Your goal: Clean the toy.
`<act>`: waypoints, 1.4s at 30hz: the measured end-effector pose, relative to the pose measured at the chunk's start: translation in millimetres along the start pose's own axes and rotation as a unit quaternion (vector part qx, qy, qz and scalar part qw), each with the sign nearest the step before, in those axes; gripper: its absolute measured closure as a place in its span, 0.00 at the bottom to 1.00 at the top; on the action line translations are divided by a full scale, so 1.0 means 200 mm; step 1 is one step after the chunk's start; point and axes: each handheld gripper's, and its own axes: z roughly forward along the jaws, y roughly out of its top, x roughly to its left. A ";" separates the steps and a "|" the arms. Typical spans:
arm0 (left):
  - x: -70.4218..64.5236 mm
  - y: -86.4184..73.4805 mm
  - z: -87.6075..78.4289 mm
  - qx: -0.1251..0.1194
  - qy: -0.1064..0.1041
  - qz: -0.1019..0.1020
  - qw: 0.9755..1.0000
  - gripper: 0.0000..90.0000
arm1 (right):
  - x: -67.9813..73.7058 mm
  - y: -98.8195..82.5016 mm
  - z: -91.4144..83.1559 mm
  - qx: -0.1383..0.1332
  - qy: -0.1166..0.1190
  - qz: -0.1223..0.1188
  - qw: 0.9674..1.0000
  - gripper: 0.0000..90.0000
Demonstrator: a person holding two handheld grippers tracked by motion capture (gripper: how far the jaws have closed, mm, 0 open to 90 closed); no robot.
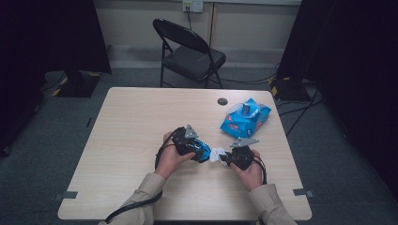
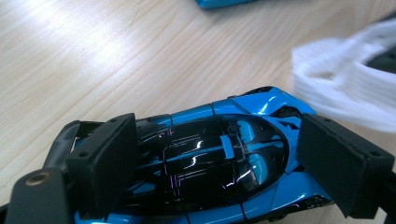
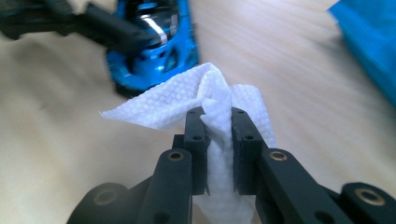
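Observation:
A glossy blue and black toy car (image 2: 224, 158) lies lengthwise between the pads of my left gripper (image 2: 217, 135), which press on its two ends. In the high view that gripper (image 1: 197, 149) holds the car (image 1: 205, 153) just above the middle of the table (image 1: 141, 122). My right gripper (image 3: 218, 116) is shut on a crumpled white wipe (image 3: 163, 105), which bulges out above its pads. The wipe (image 1: 217, 153) hangs right beside the car's end (image 3: 149, 70). In the left gripper view the wipe (image 2: 345, 88) is blurred at the right.
A blue pack of wipes (image 1: 246, 117) with its lid up lies at the table's far right. A small dark round grommet (image 1: 222, 101) sits near the far edge. A black folding chair (image 1: 190, 51) stands beyond the table.

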 end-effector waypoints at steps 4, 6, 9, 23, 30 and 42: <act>0.00 0.00 0.00 -0.001 0.000 0.003 1.000 0.14 | -0.01 0.04 0.06 -0.003 -0.017 0.009 1.000 0.89; 0.00 0.00 0.00 -0.001 0.000 0.004 1.000 0.14 | 0.00 0.06 0.10 0.000 -0.020 -0.001 1.000 0.89; -0.01 -0.01 0.00 -0.004 0.000 0.002 1.000 0.14 | 0.02 0.08 0.16 0.004 -0.013 -0.011 1.000 0.88; -0.01 0.00 0.00 -0.003 0.002 0.000 1.000 0.14 | 0.09 0.03 0.14 0.004 0.033 -0.032 0.999 0.90; -0.02 0.00 0.00 0.001 0.002 0.001 1.000 0.14 | 0.14 0.02 0.11 0.013 0.056 -0.034 0.998 0.90; -0.02 0.00 0.00 -0.002 0.004 0.002 1.000 0.15 | 0.26 0.04 0.15 0.020 0.077 -0.053 0.995 0.90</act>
